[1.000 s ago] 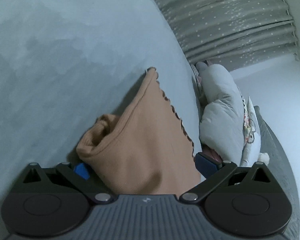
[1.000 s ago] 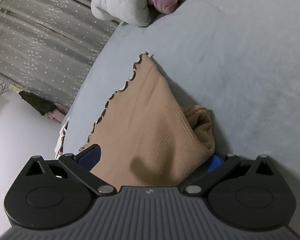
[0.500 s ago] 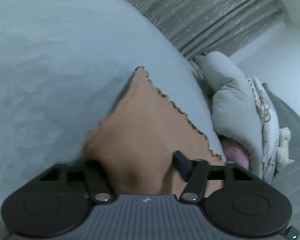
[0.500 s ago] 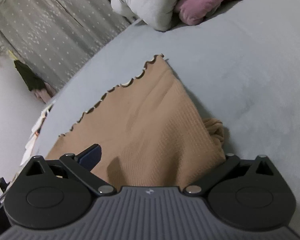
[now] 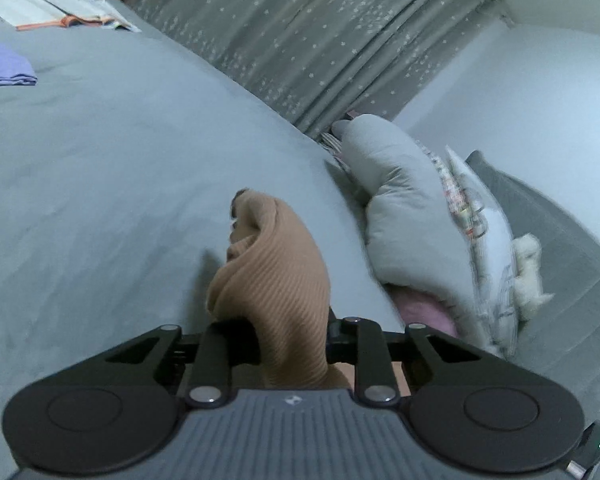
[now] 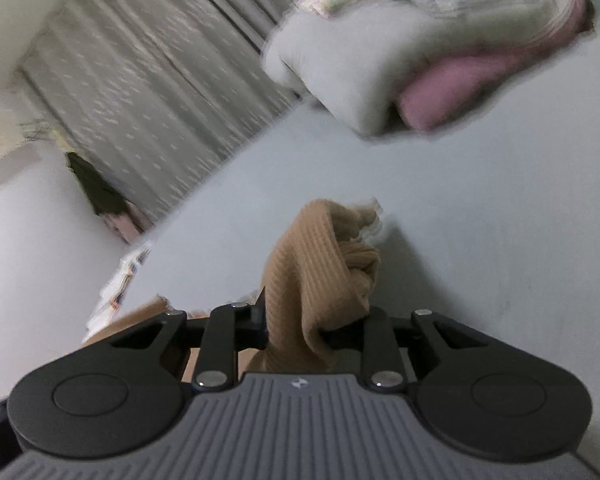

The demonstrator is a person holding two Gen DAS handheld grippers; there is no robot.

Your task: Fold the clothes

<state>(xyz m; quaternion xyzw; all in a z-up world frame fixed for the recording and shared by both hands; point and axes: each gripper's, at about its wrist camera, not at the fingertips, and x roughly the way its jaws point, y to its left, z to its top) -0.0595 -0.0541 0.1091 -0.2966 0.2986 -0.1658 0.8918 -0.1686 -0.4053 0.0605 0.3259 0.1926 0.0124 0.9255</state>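
A tan ribbed garment (image 5: pixel 274 276) with a scalloped dark-edged hem hangs bunched above the grey bed (image 5: pixel 100 184). My left gripper (image 5: pixel 290 334) has its jaws closing on one bunched end of it, the cloth pinched between the pads and drooping forward. In the right wrist view the same tan garment (image 6: pixel 320 276) is gathered between the jaws of my right gripper (image 6: pixel 314 330), which are also closing and press on the fabric. More tan cloth trails below at the lower left (image 6: pixel 148 312). The fingertips of both grippers are mostly hidden by the fabric.
A rolled grey duvet (image 5: pixel 404 208) with a pink layer (image 6: pixel 460 88) lies at the head of the bed. Folded purple cloth (image 5: pixel 4 68) and white papers (image 5: pixel 60 12) sit at the far left. Grey dotted curtains (image 5: pixel 320 40) hang behind. A dark garment (image 6: pixel 96 188) hangs by the wall.
Both grippers went from wide open around the flat garment to closed on it. Both then rose, lifting the garment off the bed so it hangs bunched.
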